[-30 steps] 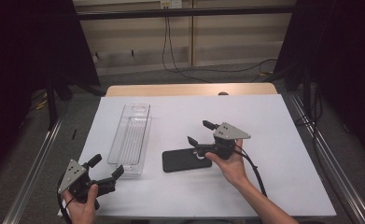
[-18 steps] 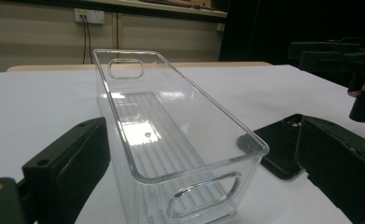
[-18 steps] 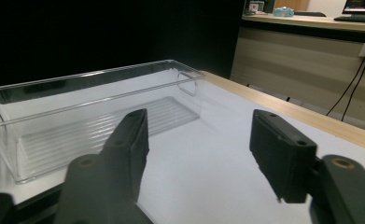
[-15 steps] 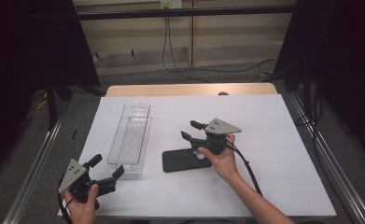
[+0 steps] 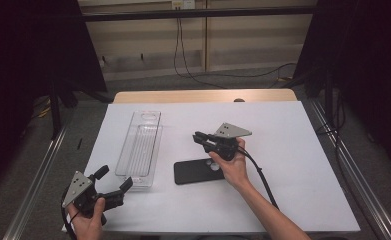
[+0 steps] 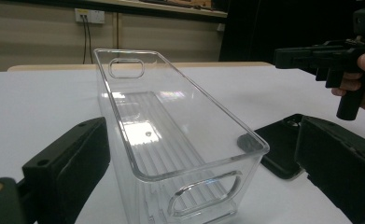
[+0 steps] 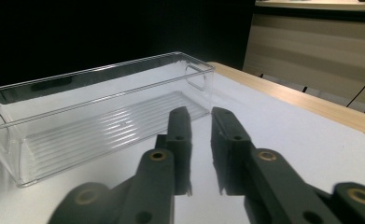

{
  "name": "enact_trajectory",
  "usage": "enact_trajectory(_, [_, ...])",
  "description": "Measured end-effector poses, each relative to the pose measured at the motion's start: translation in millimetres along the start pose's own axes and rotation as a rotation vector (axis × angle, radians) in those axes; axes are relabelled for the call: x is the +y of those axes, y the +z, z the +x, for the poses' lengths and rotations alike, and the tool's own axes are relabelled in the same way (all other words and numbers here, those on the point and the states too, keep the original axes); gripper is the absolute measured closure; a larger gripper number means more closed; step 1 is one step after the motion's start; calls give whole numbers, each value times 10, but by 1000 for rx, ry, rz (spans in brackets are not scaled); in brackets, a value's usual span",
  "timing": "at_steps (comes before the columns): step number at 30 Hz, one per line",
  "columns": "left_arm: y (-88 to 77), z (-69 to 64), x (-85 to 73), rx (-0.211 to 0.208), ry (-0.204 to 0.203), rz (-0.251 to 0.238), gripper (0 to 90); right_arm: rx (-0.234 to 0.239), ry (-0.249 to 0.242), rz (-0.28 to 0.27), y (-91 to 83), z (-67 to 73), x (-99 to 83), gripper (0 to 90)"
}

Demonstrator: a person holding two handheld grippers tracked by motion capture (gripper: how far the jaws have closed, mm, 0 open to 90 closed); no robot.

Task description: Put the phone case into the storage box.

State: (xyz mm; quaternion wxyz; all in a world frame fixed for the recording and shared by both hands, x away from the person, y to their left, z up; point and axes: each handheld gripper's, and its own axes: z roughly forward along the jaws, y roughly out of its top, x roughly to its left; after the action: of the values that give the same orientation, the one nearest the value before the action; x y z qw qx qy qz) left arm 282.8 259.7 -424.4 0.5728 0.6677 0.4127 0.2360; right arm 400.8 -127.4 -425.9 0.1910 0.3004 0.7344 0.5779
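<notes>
A clear plastic bin (image 5: 142,147) lies lengthwise on the white table, left of centre. A black phone (image 5: 198,171) lies flat to its right. My right gripper (image 5: 199,138) hovers just above and behind the phone, pointing left toward the bin (image 7: 91,121). Its jaws have just been closing and now stand nearly together (image 7: 201,114) with nothing between them. My left gripper (image 5: 115,178) rests at the front left corner, open, its jaws spread wide before the bin's near end (image 6: 171,135) without touching it. The phone (image 6: 283,149) and the right gripper (image 6: 287,56) show beyond.
The white table top (image 5: 293,150) has free room on its right half. A wooden strip (image 5: 203,96) runs along the far edge. Metal rails (image 5: 353,185) flank both sides, and cables (image 5: 183,55) lie on the floor behind.
The right gripper has drifted left, off the phone toward the bin, and its jaws have gone from spread to nearly together. The left gripper has stayed put.
</notes>
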Motion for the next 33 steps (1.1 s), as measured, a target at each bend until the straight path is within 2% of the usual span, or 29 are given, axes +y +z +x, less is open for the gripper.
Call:
enact_trajectory(2, [1,1,-1,-1,-2,1,32,10,-4,8,12,3,3,858])
enact_trajectory(3, [1,0,0,1,-1,1,32,17,-2,28,30,11,17,898])
enact_trajectory(5, [3,-3,1,-2,-1,3,32,21,3,36,38,15,28,900])
enact_trajectory(8, [5,-4,1,-1,1,4,32,44,17,80,64,20,56,900])
enact_trajectory(12, [0,4,2,-5,-2,1,32,59,30,162,102,6,68,900])
enact_trajectory(17, [-2,6,-1,3,-6,2,32,80,71,248,152,-34,87,900])
enact_trajectory(19, [3,3,-2,0,-6,2,32,104,89,298,182,-33,98,900])
enact_trajectory(21, [8,-2,-2,1,-8,3,33,120,84,340,207,-20,124,900])
enact_trajectory(23, [7,1,-1,-1,-7,2,32,156,101,347,225,-1,151,900])
enact_trajectory(25, [5,4,-2,-1,-6,4,33,153,72,389,259,35,169,900])
enact_trajectory(26, [6,6,-3,1,-5,6,32,158,73,403,276,41,168,900])
enact_trajectory(29, [8,0,0,-2,-1,4,32,173,90,475,362,54,162,900])
enact_trajectory(31, [8,0,-1,-3,-1,5,32,188,119,510,431,50,143,900])
enact_trajectory(33, [10,7,-5,-4,-2,10,33,189,115,550,496,61,132,900])
